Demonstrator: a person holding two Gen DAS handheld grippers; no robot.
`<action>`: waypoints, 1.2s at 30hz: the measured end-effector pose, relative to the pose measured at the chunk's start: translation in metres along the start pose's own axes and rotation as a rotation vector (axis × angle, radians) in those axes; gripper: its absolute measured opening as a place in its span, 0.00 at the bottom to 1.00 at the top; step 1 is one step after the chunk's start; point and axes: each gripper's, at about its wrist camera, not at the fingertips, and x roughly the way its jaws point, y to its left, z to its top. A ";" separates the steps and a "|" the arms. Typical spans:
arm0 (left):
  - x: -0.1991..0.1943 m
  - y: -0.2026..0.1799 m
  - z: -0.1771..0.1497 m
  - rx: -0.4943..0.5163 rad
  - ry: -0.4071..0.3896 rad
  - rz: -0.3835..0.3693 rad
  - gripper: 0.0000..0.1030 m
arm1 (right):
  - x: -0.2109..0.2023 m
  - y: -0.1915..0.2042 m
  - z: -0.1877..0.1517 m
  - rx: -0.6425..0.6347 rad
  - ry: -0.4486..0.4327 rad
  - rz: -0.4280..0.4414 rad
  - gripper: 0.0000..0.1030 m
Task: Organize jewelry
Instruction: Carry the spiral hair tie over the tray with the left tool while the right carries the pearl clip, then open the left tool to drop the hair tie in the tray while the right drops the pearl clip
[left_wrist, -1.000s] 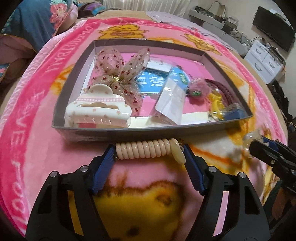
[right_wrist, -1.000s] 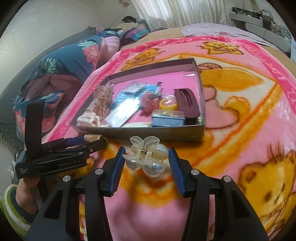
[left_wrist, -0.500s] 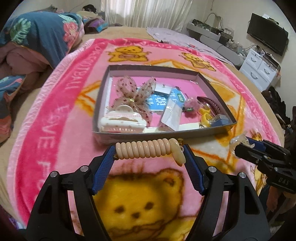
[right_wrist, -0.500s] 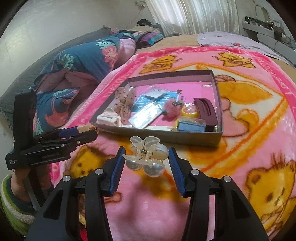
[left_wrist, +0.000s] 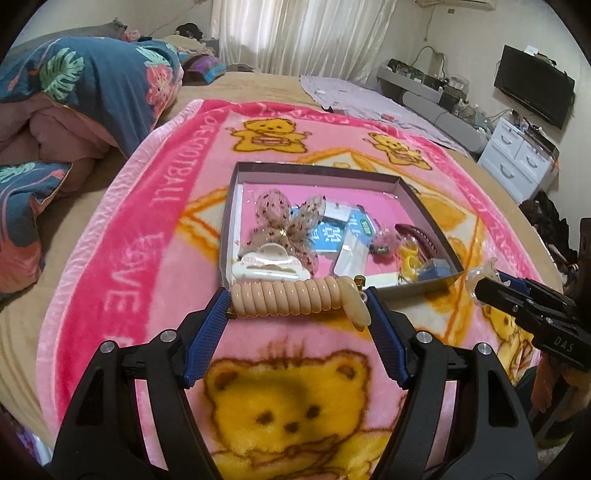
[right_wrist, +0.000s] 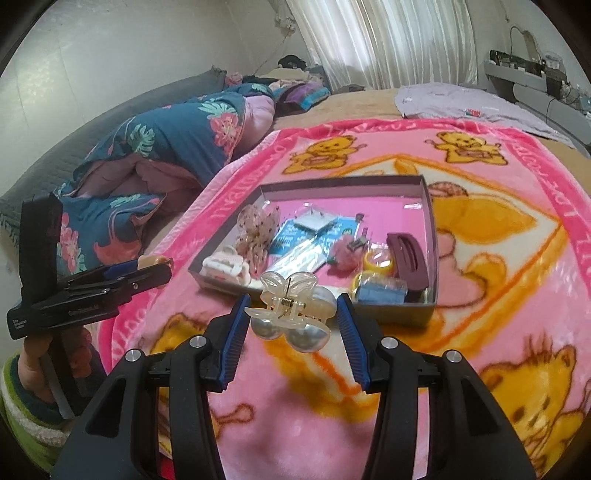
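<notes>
Above the pink bear blanket (left_wrist: 140, 236), near the grey box (left_wrist: 424, 206) of hair accessories, the left gripper (left_wrist: 297, 306) pinches a beige spiral hair tie (left_wrist: 288, 297) while the right gripper (right_wrist: 291, 314) clamps a clear butterfly claw clip (right_wrist: 290, 306).

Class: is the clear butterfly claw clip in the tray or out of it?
Out. The butterfly claw clip is held between the right gripper's jaws, above the blanket, short of the tray.
</notes>
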 end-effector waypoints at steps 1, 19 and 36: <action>0.000 0.000 0.002 -0.001 -0.004 0.001 0.63 | -0.001 0.000 0.003 -0.004 -0.007 -0.005 0.45; 0.060 -0.027 0.049 0.058 0.043 0.006 0.63 | 0.016 -0.032 0.063 0.006 -0.063 -0.059 0.45; 0.116 -0.040 0.059 0.123 0.114 -0.010 0.64 | 0.058 -0.064 0.071 -0.015 0.022 -0.149 0.45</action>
